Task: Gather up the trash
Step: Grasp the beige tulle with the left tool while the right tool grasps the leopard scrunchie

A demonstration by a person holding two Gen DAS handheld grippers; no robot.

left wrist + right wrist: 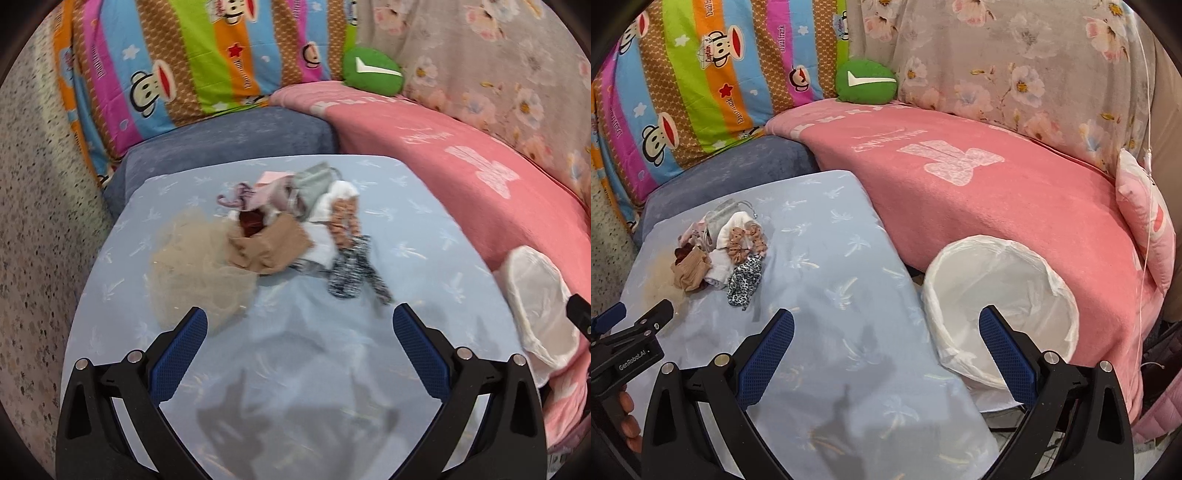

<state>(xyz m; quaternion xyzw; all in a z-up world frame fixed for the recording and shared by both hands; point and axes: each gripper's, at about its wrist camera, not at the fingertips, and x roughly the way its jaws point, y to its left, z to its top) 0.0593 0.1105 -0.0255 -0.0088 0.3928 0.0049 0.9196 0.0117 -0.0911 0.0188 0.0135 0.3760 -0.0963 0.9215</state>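
lying mid-frame in the left wrist view, the trash pile (291,229) sits on the blue cloth (424,236), just above and between the left gripper (300,321) fingers, not touching them. that gripper is spread wide and holds nothing. the right gripper (886,325) is also wide open and empty; in its view the pile (720,254) lies far up-left of its fingers, while the white-lined bin (1001,306) sits behind its right finger (1006,354), beside the pink blanket (997,184).
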